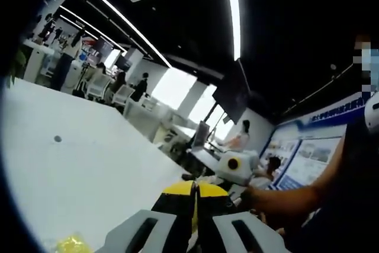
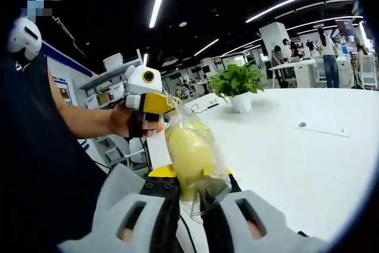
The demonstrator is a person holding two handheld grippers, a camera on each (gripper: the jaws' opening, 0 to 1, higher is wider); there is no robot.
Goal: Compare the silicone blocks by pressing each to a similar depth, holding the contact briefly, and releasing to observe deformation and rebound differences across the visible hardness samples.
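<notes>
Right gripper (image 2: 188, 202) pinches one bagged yellow block (image 2: 188, 155); left gripper (image 1: 194, 217) jaws pressed together.

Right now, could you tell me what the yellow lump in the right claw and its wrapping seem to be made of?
The yellow lump looks like soft matte silicone or foam, rounded and dull, though that is uncertain. Its wrapping seems thin clear plastic film: glossy, crinkled, see-through. The right claw is shut on it above the white table.
</notes>
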